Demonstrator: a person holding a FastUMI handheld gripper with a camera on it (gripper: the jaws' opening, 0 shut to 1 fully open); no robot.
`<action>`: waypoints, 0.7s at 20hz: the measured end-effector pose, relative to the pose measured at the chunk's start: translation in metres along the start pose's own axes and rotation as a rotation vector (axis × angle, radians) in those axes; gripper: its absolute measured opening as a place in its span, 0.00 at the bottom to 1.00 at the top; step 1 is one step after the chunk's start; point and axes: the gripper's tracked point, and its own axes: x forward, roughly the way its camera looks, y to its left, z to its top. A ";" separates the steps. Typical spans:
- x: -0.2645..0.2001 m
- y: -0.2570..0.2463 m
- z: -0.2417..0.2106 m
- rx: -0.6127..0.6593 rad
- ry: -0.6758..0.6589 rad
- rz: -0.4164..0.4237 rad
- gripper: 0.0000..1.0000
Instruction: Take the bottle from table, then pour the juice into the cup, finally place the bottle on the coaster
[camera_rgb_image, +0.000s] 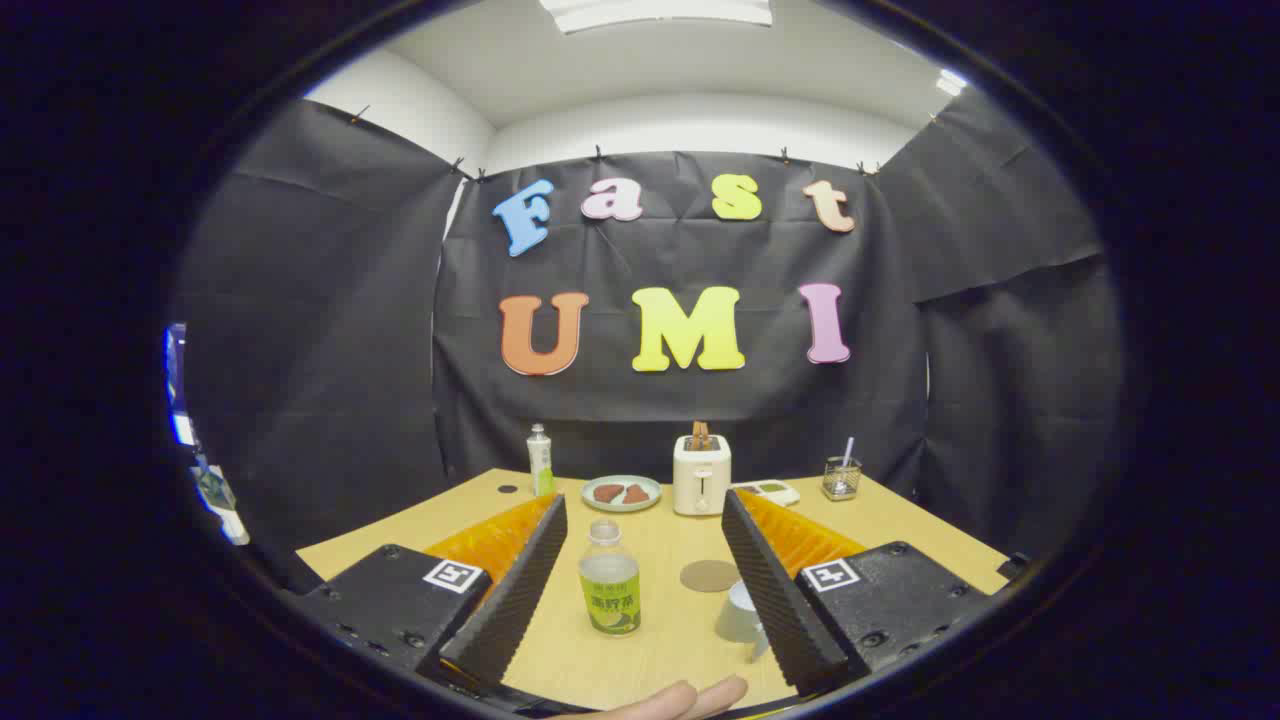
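Green-labelled bottle (609, 581) between gripper's (640, 560) spread fingers

A: Bottle (609, 580): which material?
B: Clear plastic, glossy, with a smooth printed label. The surface (660, 650) has a pale wood-grain finish, matt.
A: And the tongs (645, 570), standing open either side of the bottle?
B: Inner faces finely ribbed, matt. Toaster (701, 474): smooth cream casing. Coaster (709, 575): flat, dull, cork-like. Cup (738, 610): smooth, pale.
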 end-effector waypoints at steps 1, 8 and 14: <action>0.000 0.002 0.002 0.017 -0.004 0.004 1.00; -0.003 0.003 -0.001 0.002 0.017 -0.018 1.00; 0.004 0.005 -0.003 -0.004 0.022 -0.014 1.00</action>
